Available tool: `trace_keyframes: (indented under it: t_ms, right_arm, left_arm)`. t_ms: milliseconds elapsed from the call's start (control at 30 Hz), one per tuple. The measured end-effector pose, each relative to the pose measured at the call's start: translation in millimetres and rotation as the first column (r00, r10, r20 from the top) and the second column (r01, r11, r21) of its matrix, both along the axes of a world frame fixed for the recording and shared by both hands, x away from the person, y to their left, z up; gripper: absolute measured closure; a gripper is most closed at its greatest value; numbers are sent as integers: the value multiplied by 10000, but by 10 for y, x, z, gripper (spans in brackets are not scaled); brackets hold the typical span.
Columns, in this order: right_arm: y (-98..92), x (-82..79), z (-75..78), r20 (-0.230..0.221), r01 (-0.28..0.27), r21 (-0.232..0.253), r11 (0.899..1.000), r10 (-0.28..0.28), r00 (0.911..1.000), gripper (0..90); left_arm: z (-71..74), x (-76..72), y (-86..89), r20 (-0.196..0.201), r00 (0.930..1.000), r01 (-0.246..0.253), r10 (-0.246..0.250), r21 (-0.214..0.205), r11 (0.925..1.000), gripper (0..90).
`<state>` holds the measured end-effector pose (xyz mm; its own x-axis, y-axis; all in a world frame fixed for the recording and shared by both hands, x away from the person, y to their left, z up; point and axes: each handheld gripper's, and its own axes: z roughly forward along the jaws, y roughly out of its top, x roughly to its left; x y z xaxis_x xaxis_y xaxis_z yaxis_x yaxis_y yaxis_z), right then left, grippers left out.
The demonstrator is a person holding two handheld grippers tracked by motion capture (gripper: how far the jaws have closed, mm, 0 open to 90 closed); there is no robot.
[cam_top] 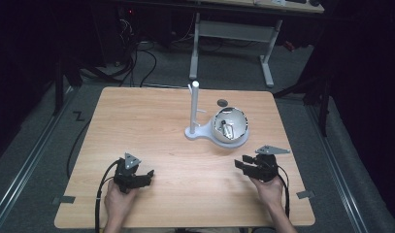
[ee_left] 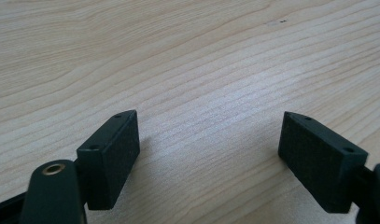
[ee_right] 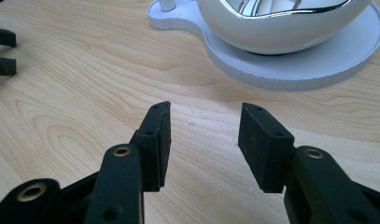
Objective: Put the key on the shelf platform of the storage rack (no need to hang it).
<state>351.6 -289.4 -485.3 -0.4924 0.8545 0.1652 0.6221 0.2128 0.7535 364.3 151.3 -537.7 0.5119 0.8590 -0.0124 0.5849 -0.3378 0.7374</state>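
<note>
Dark curtains and a grey carpeted floor surround the light wooden tabletop [cam_top: 151, 116] in the high view. Toward its far right stands a white plastic stand with an upright post [cam_top: 194, 112], its round tray carrying a tilted white bowl with a shiny mirrored inside [cam_top: 228, 125]. The left claw [cam_top: 145, 177] rests near the front left; the right claw [cam_top: 242, 165] sits just in front of the bowl.

Left gripper view: jaws spread wide over bare wood, pinching nothing.

Right gripper view: jaws parted, empty, aimed at the bowl [ee_right: 281, 28] nearby.
</note>
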Motion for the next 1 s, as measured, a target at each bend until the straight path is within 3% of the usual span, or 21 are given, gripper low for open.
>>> trace_keyframes:
  t_ms: [267,700,1000]
  right_arm:
    - [86,7,-82,-135,-192,-150,9997,190,9997,546]
    - [136,14,-248,-195,9,-209,9998,-13,9998,545]
    - [182,26,-358,-168,164,-650,9977,-176,9997,530]
  left_arm:
    - [0,0,-1,1,10000,-3,3,-6,10000,209]
    - [0,0,0,1,10000,-1,1,-3,10000,209]
    - [0,0,0,-3,10000,2,-2,2,10000,209]
